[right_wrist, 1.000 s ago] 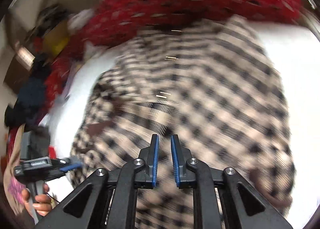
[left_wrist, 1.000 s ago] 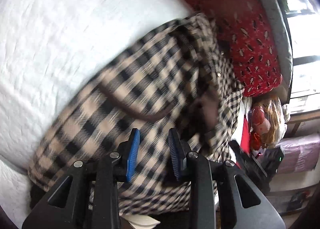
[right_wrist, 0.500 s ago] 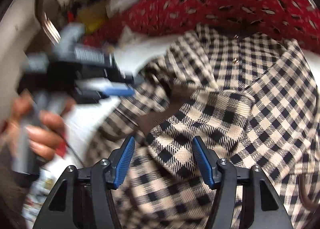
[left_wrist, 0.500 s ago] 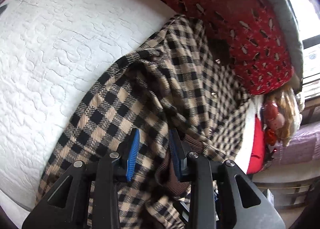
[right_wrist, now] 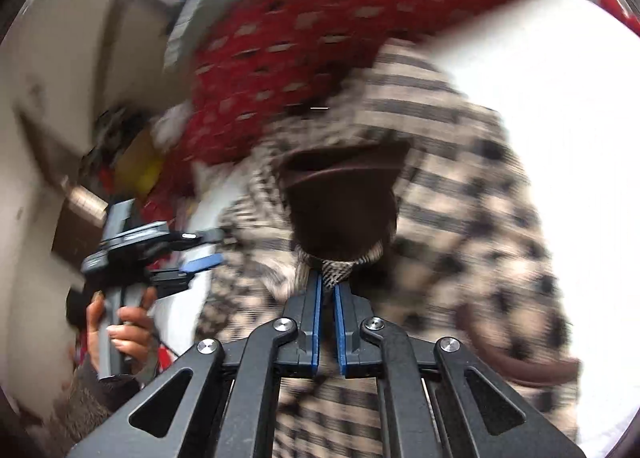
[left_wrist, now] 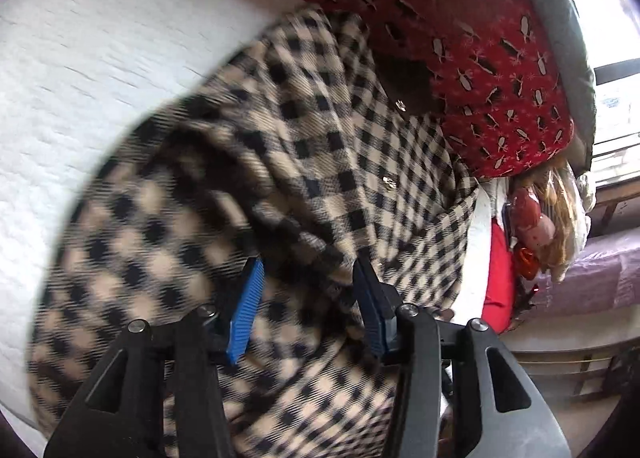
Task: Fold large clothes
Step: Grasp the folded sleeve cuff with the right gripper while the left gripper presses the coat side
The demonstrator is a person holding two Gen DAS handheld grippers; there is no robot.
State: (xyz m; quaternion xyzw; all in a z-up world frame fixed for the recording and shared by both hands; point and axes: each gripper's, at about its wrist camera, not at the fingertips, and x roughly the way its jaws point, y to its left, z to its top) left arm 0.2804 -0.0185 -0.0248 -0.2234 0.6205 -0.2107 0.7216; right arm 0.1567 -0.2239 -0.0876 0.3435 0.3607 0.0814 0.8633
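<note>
A beige-and-black checked coat [left_wrist: 328, 146] lies bunched on a white quilted bed [left_wrist: 100, 78]. My left gripper [left_wrist: 308, 290] hovers over its folds with the jaws opening; cloth shows in the gap, but the blue pads [left_wrist: 246, 310] do not press on it. In the right wrist view the coat [right_wrist: 480, 194] is blurred, with its brown lining [right_wrist: 344, 198] turned outward. My right gripper [right_wrist: 327, 290] is shut on a pinched fold of the coat just below that lining. The left gripper [right_wrist: 196, 254] also shows at the left, held in a person's hand [right_wrist: 124, 334].
A red patterned blanket [left_wrist: 460, 38] is piled against the coat's far side, also seen as the red blanket [right_wrist: 320, 38]. Toys and bags [left_wrist: 540, 226] crowd the bed's right side beside a purple cover [left_wrist: 600, 278]. White quilt [right_wrist: 560, 78] stretches to the right.
My right gripper spread wide over a fold of the coat, then shut on it and lifted it, showing the brown lining. The left jaws widened as that gripper slid along the coat.
</note>
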